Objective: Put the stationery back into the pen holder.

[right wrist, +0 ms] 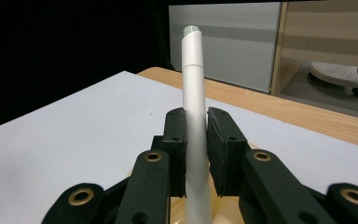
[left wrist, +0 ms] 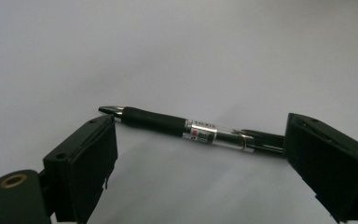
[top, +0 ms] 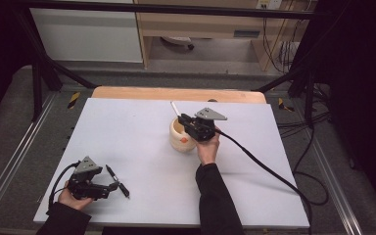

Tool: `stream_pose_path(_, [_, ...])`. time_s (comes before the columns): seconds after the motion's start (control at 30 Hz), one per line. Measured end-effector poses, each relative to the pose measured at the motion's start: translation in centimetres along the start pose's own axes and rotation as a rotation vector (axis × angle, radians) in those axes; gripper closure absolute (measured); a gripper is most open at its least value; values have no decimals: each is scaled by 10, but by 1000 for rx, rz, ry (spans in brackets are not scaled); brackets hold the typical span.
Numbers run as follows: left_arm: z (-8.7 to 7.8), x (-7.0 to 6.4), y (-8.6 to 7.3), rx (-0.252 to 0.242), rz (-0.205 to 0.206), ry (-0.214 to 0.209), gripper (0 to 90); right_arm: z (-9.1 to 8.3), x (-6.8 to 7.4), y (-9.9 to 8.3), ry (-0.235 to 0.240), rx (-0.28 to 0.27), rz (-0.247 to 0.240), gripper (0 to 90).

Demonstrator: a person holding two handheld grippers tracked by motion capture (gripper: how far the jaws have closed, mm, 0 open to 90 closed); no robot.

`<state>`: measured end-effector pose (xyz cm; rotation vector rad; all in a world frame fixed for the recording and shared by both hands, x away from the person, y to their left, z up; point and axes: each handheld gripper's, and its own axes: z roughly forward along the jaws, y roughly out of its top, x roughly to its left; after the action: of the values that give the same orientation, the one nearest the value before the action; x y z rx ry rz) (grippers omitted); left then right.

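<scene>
Right gripper (top: 185,119) holds white pen (top: 175,108) over cup (top: 181,137).

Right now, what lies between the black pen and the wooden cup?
Nothing: in the high view, only bare white table separates the black pen from the wooden cup.

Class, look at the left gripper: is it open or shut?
Open. The left gripper has its jaws spread wide, apart from the black pen lying on the table between them.

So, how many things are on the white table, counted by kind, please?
Pens: 2, a black pen lying on the table between the open jaws of the left gripper, and a white pen clamped in the right gripper.
Cups: 1, a cream cup under the white pen.
Total: 3
</scene>
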<state>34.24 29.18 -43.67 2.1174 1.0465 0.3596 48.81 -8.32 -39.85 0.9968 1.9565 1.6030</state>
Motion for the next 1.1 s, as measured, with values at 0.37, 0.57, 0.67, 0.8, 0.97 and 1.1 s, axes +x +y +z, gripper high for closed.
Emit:
stream_pose_path(0.37, [0, 0, 0, -1, -3, 0, 100, 8, -7, -3, -33, -7, -34, 789])
stream_pose_path(0.57, [1, 0, 0, 4, 2, -1, 100, 7, -6, -6, -38, 17, -72, 786])
stream_pose_path(0.67, [0, 0, 0, 0, 1, -2, 100, 8, -6, -7, -32, 35, -54, 776])
stream_pose_path(0.8, [0, 0, 0, 2, 0, -1, 100, 5, -4, -5, -22, 34, -38, 699])
stream_pose_path(0.97, [0, 0, 0, 0, 1, -1, 100, -4, -2, 4, 2, 41, -22, 588])
stream_pose_path(1.1, [-1, 0, 0, -4, -6, -1, 100, -17, -2, 16, 10, 73, -8, 443])
